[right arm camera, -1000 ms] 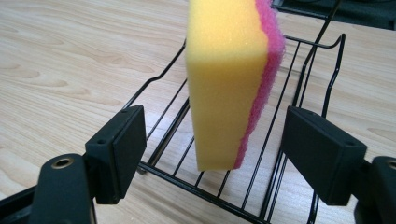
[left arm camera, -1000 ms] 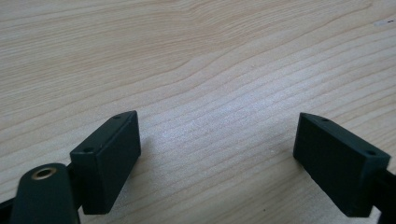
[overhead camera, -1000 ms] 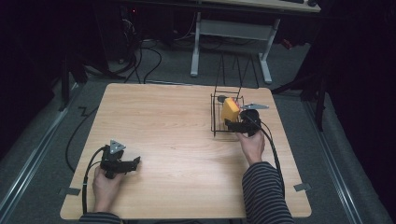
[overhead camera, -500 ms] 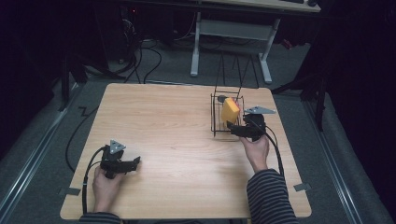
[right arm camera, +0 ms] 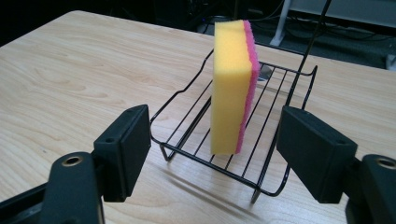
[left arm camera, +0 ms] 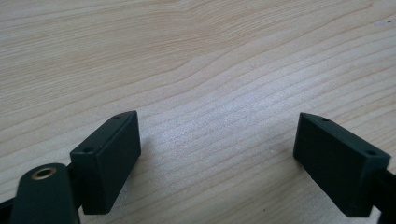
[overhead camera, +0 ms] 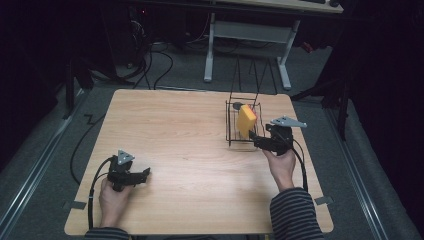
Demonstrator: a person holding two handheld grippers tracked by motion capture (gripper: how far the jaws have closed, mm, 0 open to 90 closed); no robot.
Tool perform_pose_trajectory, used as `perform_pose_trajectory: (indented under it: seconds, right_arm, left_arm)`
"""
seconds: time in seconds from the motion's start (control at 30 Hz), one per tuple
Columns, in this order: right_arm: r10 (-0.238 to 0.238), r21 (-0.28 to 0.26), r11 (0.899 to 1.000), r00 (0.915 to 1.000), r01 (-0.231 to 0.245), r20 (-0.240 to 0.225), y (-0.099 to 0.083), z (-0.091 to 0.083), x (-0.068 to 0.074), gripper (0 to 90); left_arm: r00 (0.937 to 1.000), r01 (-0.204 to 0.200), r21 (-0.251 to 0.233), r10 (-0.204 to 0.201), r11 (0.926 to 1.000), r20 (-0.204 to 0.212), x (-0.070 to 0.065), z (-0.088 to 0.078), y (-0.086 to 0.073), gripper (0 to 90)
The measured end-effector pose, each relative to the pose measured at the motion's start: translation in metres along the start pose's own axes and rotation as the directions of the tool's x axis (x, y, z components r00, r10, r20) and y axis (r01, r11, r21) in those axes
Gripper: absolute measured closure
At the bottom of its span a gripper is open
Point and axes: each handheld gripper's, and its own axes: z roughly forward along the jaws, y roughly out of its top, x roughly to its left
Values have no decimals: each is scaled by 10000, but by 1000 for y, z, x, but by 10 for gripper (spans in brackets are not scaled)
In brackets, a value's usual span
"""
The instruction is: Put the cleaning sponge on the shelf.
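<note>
A yellow sponge (overhead camera: 246, 121) with a pink scouring face stands on edge in a black wire rack (overhead camera: 234, 140) at the right of the wooden table (overhead camera: 190, 150). My right gripper (overhead camera: 256, 141) hovers just off the rack's near right side. In the right gripper view its jaws (right arm camera: 215, 126) stand wide and have just been closing a little. Nothing lies between them; the sponge (right arm camera: 231, 88) and rack (right arm camera: 205, 161) sit beyond the tips. My left gripper (overhead camera: 142, 175) rests at the front left, open over bare wood (left arm camera: 217, 135).
Tall wire loops rise from the rack's far side (overhead camera: 250, 75). A small dark object (overhead camera: 236, 106) lies in the rack behind the sponge. A white desk frame (overhead camera: 250, 35) and floor cables (overhead camera: 155, 60) lie beyond the table's far edge.
My right gripper has drawn back from the sponge toward the person and risen slightly. The sponge stays upright in the rack. The left gripper has not moved.
</note>
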Motion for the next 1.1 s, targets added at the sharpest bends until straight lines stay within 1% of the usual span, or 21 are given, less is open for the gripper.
perform_pose_trajectory:
  seconds: [0.03,0.1,0.13,0.17,0.2,0.3,0.33,0.37,0.4,0.43,0.47,0.5,0.57,0.6,0.63,0.7,0.93,1.03,1.1]
  right_arm:
    - [-96,-20,10000,10000,96,-3,0,-2,0,268]
    - [-72,-14,10000,10000,72,6,0,-4,0,270]
    - [-73,-202,9998,10000,72,-36,-2,-8,-1,285]
    - [-73,-202,9998,10000,72,-36,-2,-8,-1,285]
    - [48,-257,9997,10000,-50,-53,-5,-12,-3,286]
    - [114,-309,9995,9999,-115,-23,-8,-17,-4,288]
    - [105,-368,9993,9999,-103,55,-10,-23,-5,297]
    - [57,-545,9985,9999,-51,98,-11,-27,-6,309]
    - [57,-545,9985,9999,-51,98,-11,-27,-6,309]
    - [181,-788,9967,9998,-177,42,-14,-34,-7,314]
    - [210,-855,9961,9998,-206,36,-16,-37,-7,316]
    - [210,-855,9961,9998,-206,36,-16,-37,-7,316]
    - [201,-932,9955,9998,-194,68,-19,-43,-9,317]
    - [247,-1012,9946,9997,-237,81,-21,-48,-10,319]
    - [247,-1012,9946,9997,-237,81,-21,-48,-10,319]
    - [325,-1107,9934,9995,-316,66,-24,-54,-11,321]
    - [308,-1327,9907,9995,-305,-2,-31,-69,-9,324]
    - [262,-1386,9900,9997,-261,-11,-33,-73,-8,325]
    - [309,-1485,9884,9995,-315,-63,-35,-78,-7,327]
  left_arm:
    - [10000,0,0,0,10000,0,0,0,0,155]
    - [10000,1,1,-1,10000,0,0,0,0,155]
    - [10000,-1,4,1,10000,0,0,0,0,154]
    - [10000,-1,4,1,10000,0,0,0,0,154]
    - [10000,1,3,-1,10000,0,0,0,0,155]
    - [10000,3,1,-3,10000,1,0,0,0,155]
    - [10000,1,-1,-1,10000,3,0,0,0,154]
    - [10000,0,-2,0,10000,2,0,0,0,155]
    - [10000,0,-2,0,10000,2,0,0,0,154]
    - [10000,4,-2,-4,10000,3,0,0,0,154]
    - [10000,-1,1,1,10000,3,0,0,0,154]
    - [10000,1,-1,-1,10000,3,0,0,0,154]
    - [10000,-3,2,3,10000,-4,0,0,0,154]
    - [10000,-4,3,4,10000,-1,0,0,0,154]
    - [10000,-4,2,4,10000,-2,0,0,0,154]
    - [10000,-5,4,5,10000,-3,0,0,0,154]
    - [10000,-2,0,2,10000,-4,0,0,0,154]
    - [10000,-6,4,6,10000,-4,0,0,0,154]
    - [10000,-7,6,7,10000,-5,0,0,0,154]
